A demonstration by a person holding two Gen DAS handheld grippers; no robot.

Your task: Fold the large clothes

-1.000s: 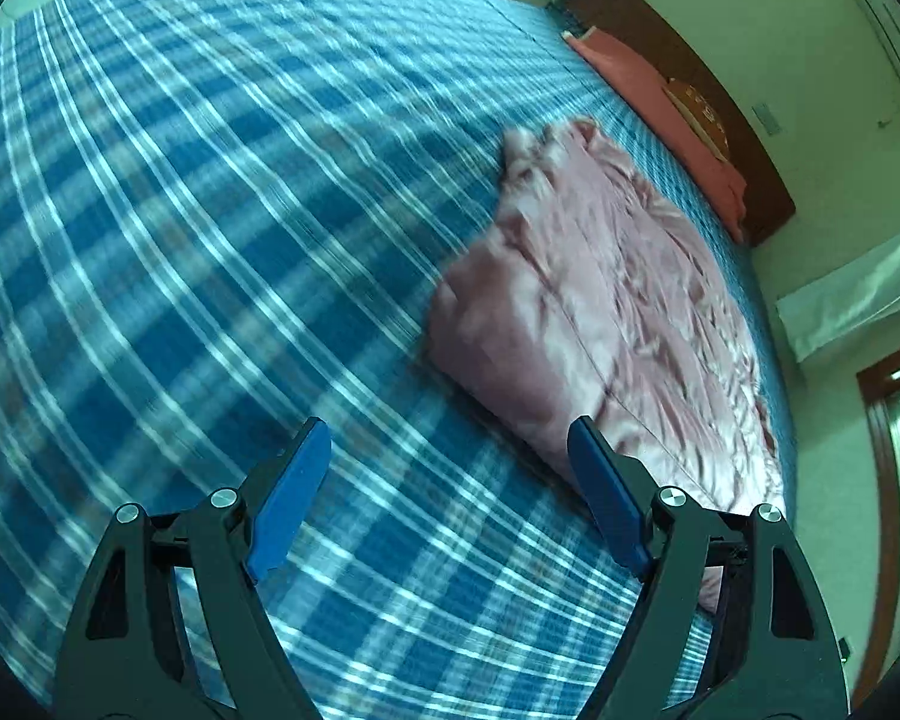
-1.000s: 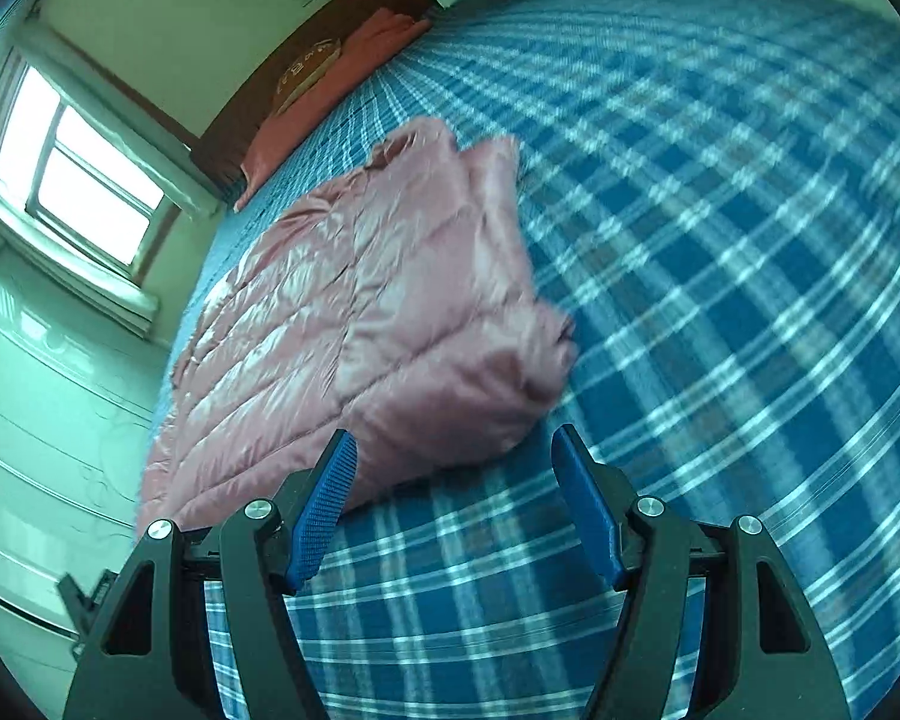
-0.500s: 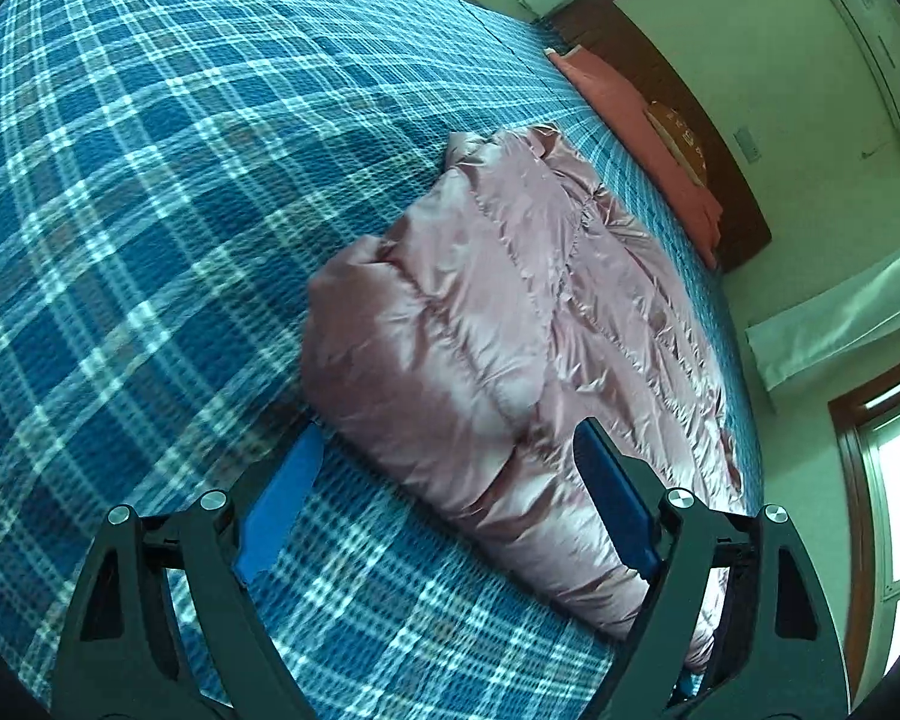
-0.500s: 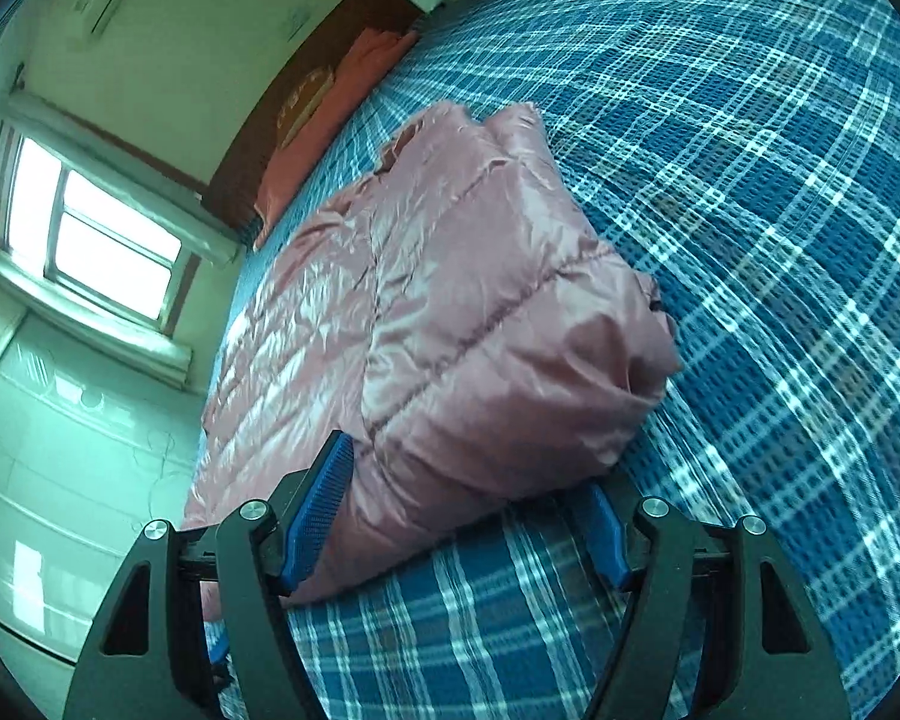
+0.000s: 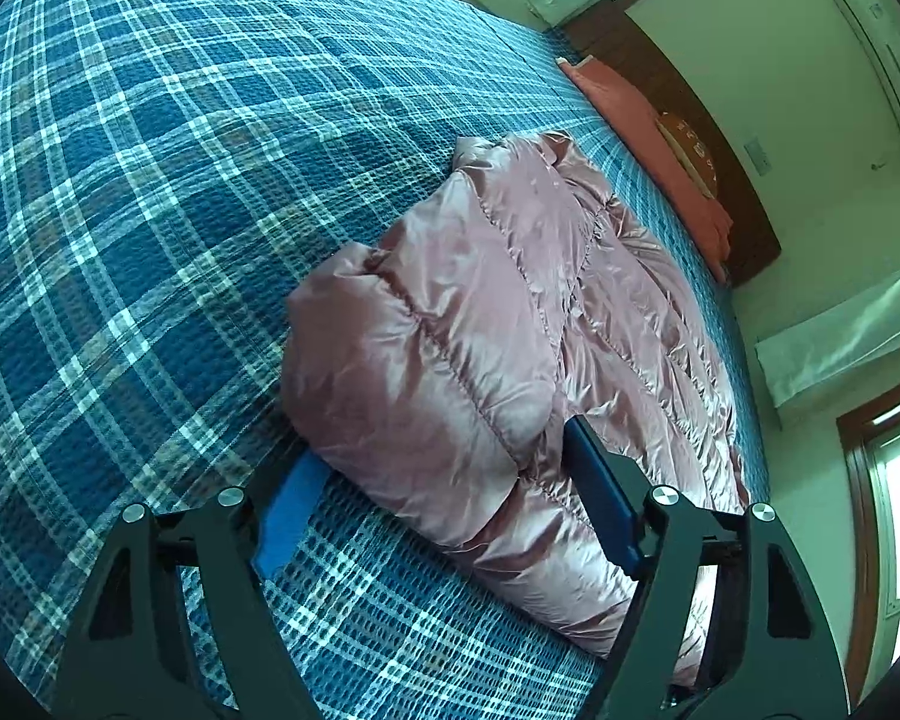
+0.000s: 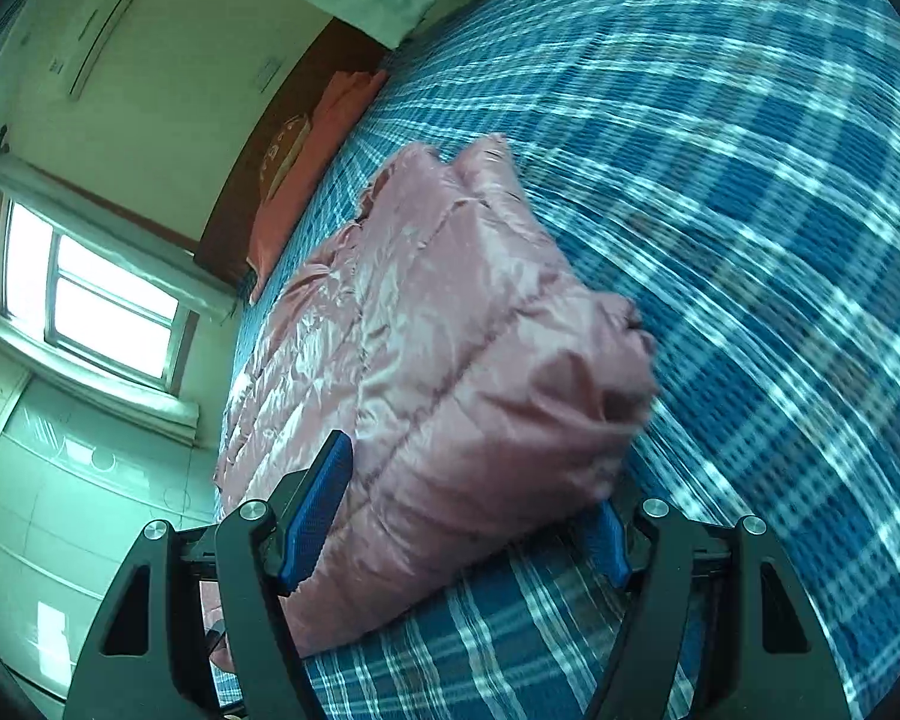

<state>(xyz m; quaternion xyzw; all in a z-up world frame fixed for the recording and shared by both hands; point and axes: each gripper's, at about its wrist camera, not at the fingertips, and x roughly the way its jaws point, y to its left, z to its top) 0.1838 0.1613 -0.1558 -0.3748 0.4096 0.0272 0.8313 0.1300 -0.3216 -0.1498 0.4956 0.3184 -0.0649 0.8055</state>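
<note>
Reaching in from the near edge of the bed, the left gripper [image 5: 444, 516] has its blue fingers [image 5: 600, 498] on both sides of the puffy near end of the pink jacket [image 5: 480, 312], and its jaws are closing. The pads do not look pressed into the cloth yet, so nothing is held. The right gripper [image 6: 462, 516] stands wide too, with the same fat end of the jacket [image 6: 450, 360] sitting between its jaws; one finger lies beside the cloth and the other is partly hidden under it, and it does not seem to squeeze. The jacket lies on the blue checked bedspread [image 5: 150, 180], stretched from near the near edge toward the head of the bed, where a pink pillow [image 5: 648, 138] rests by the dark headboard [image 5: 690, 120]. It already looks folded in along its length. The step in hand seems to be taking hold of the near end. Next, both grippers likely need to pinch the thick cloth firmly, lift it together, and carry it over toward the far end. The shiny cloth looks slippery, so a weak pinch could let it slide out.
</note>
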